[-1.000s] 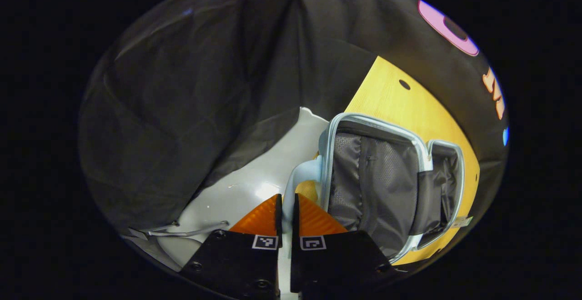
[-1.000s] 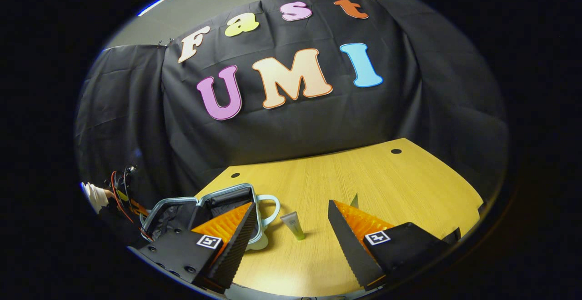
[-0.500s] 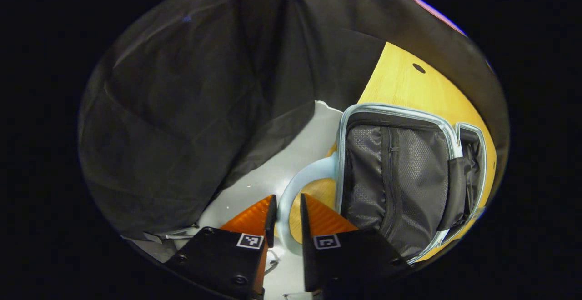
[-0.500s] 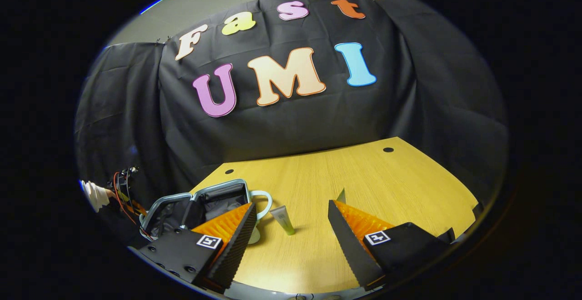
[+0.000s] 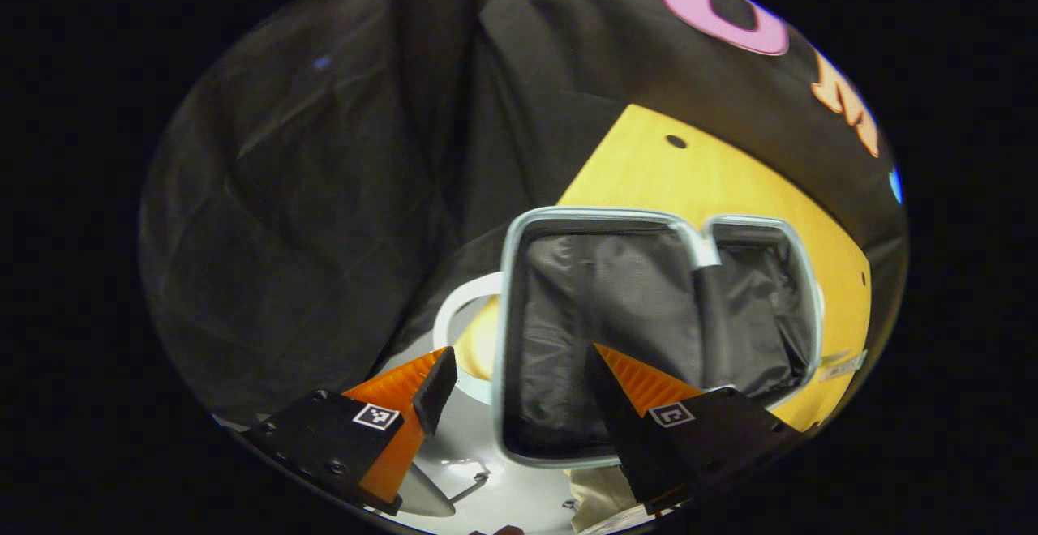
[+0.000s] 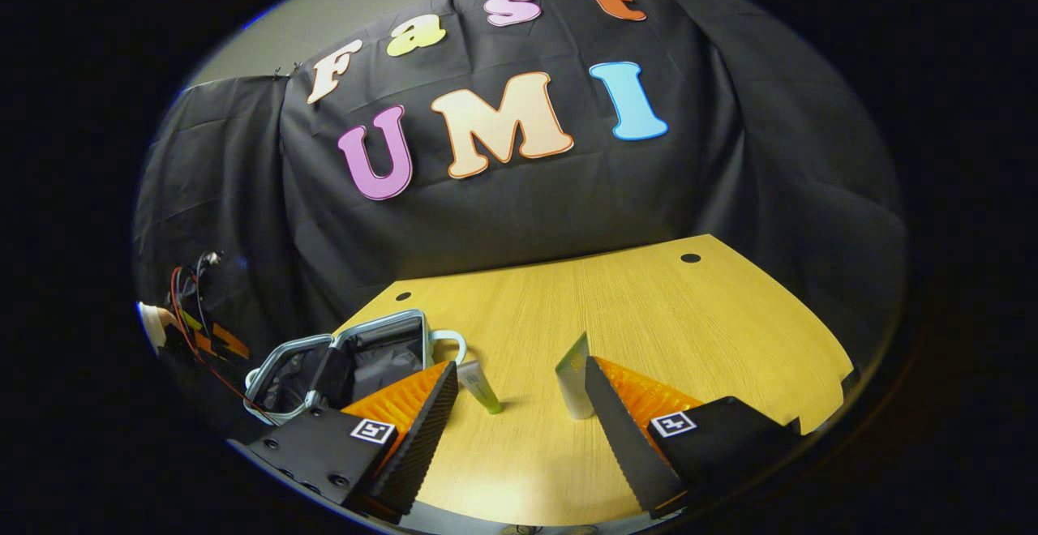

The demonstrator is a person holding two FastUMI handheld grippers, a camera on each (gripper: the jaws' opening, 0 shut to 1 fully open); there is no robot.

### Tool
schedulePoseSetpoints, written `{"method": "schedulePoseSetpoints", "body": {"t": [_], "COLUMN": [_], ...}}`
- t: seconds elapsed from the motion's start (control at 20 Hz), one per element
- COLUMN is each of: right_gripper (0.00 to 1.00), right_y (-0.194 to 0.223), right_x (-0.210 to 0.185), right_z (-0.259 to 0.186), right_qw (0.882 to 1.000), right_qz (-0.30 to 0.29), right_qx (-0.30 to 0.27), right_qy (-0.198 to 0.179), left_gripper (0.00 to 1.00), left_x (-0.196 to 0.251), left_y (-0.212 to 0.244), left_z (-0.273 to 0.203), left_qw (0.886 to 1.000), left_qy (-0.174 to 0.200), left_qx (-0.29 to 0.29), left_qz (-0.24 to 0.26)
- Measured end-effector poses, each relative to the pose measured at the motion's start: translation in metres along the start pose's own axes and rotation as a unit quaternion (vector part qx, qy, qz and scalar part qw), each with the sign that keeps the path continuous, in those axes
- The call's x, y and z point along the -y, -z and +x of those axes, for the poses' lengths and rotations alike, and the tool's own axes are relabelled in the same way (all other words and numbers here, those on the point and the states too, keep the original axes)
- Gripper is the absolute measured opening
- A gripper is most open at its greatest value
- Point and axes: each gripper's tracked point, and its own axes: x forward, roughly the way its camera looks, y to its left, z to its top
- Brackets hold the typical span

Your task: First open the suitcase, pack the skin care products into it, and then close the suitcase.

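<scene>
now the left gripper [image 5: 519,365] hangs over the open suitcase [image 5: 600,316], fingers spread wide and holding nothing, one finger out past the suitcase's pale handle [image 5: 454,316], the other above its dark lining. over on the wooden table [image 6: 649,308], the right gripper [image 6: 519,389] is wide apart and empty too, with a green-capped tube [image 6: 480,385] lying just beside the suitcase [image 6: 349,357] and a pale upright tube [image 6: 574,381] farther from it, close against one finger.
</scene>
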Motion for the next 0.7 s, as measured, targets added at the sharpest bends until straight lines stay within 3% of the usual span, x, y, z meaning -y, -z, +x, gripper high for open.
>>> {"method": "schedulePoseSetpoints", "body": {"t": [0.4, 0.7], "right_gripper": [0.98, 0.95], "right_y": [0.02, 0.042], "right_x": [0.043, 0.055], "right_z": [0.008, 0.03], "right_qw": [0.998, 0.994], "right_qz": [-0.024, -0.032], "right_qx": [-0.045, -0.078], "right_qy": [-0.03, -0.072], "left_gripper": [0.96, 0.96], "left_x": [0.199, 0.323], "left_y": [0.085, 0.144], "left_z": [-0.085, -0.079], "left_qw": [0.988, 0.972], "left_qy": [0.147, 0.217], "left_qx": [0.015, 0.042], "left_qz": [0.04, 0.084]}}
